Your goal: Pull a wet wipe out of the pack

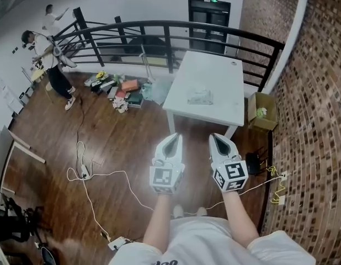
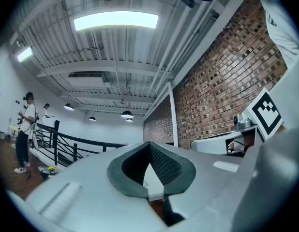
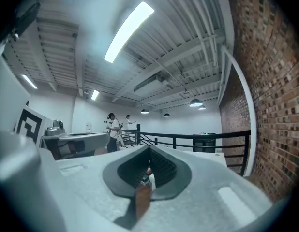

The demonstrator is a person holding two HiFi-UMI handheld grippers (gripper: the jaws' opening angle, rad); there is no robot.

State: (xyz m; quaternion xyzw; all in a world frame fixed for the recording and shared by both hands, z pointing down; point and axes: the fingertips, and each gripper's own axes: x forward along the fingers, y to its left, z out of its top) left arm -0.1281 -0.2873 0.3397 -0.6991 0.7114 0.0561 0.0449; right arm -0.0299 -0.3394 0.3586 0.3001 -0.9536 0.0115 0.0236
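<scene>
Left gripper (image 1: 175, 137) and right gripper (image 1: 217, 138) short of table (image 1: 214, 70) bearing, seemingly, pack (image 1: 200, 97).

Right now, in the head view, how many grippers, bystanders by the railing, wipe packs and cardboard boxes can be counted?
Grippers: 2 (left gripper, right gripper)
Bystanders: 2 (nearer person, farther person)
Wipe pack: 1
Cardboard box: 1
Total: 6

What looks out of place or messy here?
A loose pile of boxes and packets is strewn on the wooden floor by the railing, and white cables snake across it. The wet wipe pack lies flat on the white table.
</scene>
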